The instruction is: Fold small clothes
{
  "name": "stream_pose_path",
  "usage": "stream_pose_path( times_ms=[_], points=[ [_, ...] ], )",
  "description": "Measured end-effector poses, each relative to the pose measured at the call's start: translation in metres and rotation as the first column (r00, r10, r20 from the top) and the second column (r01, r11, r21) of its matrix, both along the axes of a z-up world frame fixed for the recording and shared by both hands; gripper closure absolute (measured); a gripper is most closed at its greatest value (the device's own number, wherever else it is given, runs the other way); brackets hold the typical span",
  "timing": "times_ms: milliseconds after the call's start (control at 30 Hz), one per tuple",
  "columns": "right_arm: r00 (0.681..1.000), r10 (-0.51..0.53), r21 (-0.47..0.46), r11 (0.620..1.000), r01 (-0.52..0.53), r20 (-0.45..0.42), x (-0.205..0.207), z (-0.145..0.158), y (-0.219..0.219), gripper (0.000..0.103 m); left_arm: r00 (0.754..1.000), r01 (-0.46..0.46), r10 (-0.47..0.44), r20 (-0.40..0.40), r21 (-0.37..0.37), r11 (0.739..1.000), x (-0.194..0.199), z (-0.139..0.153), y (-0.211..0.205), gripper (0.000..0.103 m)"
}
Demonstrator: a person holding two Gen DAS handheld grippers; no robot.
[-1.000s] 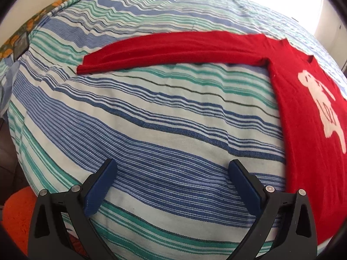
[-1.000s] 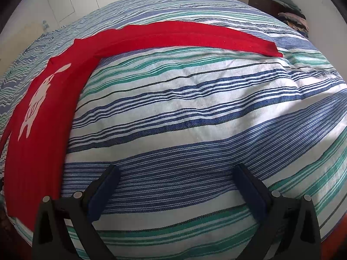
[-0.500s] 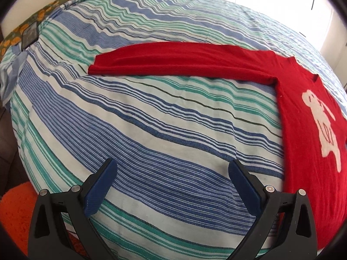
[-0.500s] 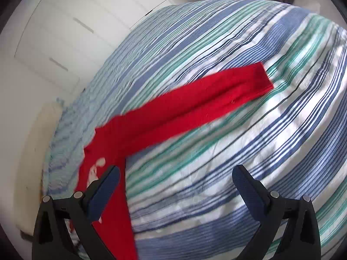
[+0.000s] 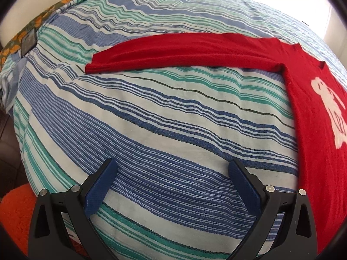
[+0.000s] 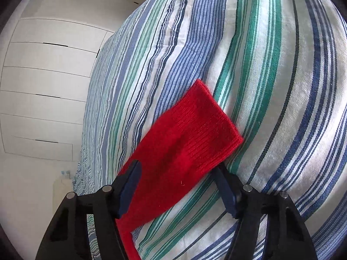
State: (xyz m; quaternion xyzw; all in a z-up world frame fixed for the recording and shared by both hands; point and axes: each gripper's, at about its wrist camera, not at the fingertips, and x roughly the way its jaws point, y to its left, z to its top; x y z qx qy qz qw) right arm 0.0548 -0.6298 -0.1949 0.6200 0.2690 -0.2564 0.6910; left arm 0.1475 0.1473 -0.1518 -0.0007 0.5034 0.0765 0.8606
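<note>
A small red sweater (image 5: 314, 112) with a white animal figure lies flat on the striped bedspread (image 5: 151, 112). One sleeve (image 5: 184, 52) stretches out to the left in the left wrist view. My left gripper (image 5: 173, 173) hovers open above bare bedspread, short of that sleeve, with nothing between its fingers. The right wrist view shows the other sleeve's cuff end (image 6: 190, 138) lying between the fingers of my right gripper (image 6: 177, 177). Its jaws are closing around the sleeve, one blue pad on each side, and the fabric looks flat and unpinched.
A dark phone-like object (image 5: 28, 41) rests on an orange-patterned cloth (image 5: 41, 21) at the bed's far left corner. An orange rug (image 5: 15, 212) lies on the floor at lower left. White cupboard doors (image 6: 43, 86) stand beyond the bed in the right wrist view.
My right gripper swung and rolled toward the sleeve's cuff, which now sits between its narrowing jaws. The left gripper barely moved and stayed open.
</note>
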Motion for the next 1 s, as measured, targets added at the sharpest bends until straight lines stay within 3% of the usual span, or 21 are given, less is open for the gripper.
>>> stream_pose_path(
  times_ms=[100, 133, 167, 300, 367, 433, 500, 633, 767, 833, 867, 933, 1000],
  points=[
    [0.998, 0.013, -0.052, 0.999, -0.017, -0.062, 0.009, 0.003, -0.001, 0.062, 1.000, 0.001, -0.001, -0.001, -0.004, 1.000, 0.000, 0.000, 0.000, 0.001],
    [0.994, 0.028, -0.073, 0.997, -0.035, -0.103, 0.014, 0.007, -0.001, 0.086, 1.000, 0.002, -0.002, -0.002, -0.007, 1.000, 0.000, 0.000, 0.001, 0.001],
    [0.992, 0.036, -0.089, 0.995, -0.047, -0.117, 0.017, 0.013, -0.002, 0.094, 1.000, 0.002, -0.002, -0.003, -0.010, 1.000, 0.001, 0.000, 0.001, 0.001],
    [0.995, 0.081, -0.242, 0.966, -0.092, -0.053, 0.045, 0.074, 0.010, 0.094, 1.000, 0.006, -0.006, -0.007, -0.022, 1.000, 0.004, -0.001, 0.001, 0.001],
    [0.983, 0.185, -0.335, 0.925, -0.180, -0.017, 0.075, 0.117, 0.029, 0.094, 1.000, 0.005, -0.005, -0.009, -0.030, 1.000, 0.006, -0.001, 0.002, 0.001],
    [0.950, 0.310, -0.424, 0.866, -0.267, 0.034, 0.107, 0.162, 0.063, 0.094, 1.000, 0.001, -0.001, -0.012, -0.042, 0.999, 0.007, -0.001, 0.003, 0.001],
    [0.890, 0.448, -0.487, 0.799, -0.354, 0.087, 0.143, 0.203, 0.106, 0.094, 1.000, -0.003, 0.002, -0.016, -0.056, 0.998, 0.008, -0.001, 0.004, 0.001],
    [0.715, 0.687, -0.551, 0.648, -0.526, 0.126, 0.222, 0.250, 0.213, 0.094, 1.000, 0.002, -0.004, -0.021, -0.078, 0.997, 0.008, 0.000, 0.008, 0.001],
    [0.545, 0.836, -0.562, 0.484, -0.671, 0.068, 0.285, 0.245, 0.323, 0.094, 0.999, 0.023, -0.025, -0.025, -0.079, 0.997, 0.008, -0.001, 0.008, 0.001],
    [0.461, 0.887, -0.489, 0.414, -0.767, 0.028, 0.310, 0.218, 0.366, 0.086, 0.999, 0.032, -0.034, -0.024, -0.073, 0.997, 0.007, -0.001, 0.007, 0.001],
    [0.429, 0.903, -0.429, 0.393, -0.813, 0.014, 0.323, 0.203, 0.381, 0.070, 0.999, 0.036, -0.038, -0.024, -0.071, 0.997, 0.006, -0.001, 0.006, 0.001],
    [0.406, 0.914, -0.357, 0.375, -0.855, -0.012, 0.330, 0.171, 0.393, 0.043, 0.999, 0.042, -0.044, -0.023, -0.071, 0.997, 0.006, -0.001, 0.007, 0.001],
    [0.411, 0.912, -0.355, 0.388, -0.850, 0.013, 0.322, 0.158, 0.383, 0.044, 0.999, 0.045, -0.047, -0.025, -0.074, 0.996, 0.007, -0.001, 0.007, 0.001]
  ],
)
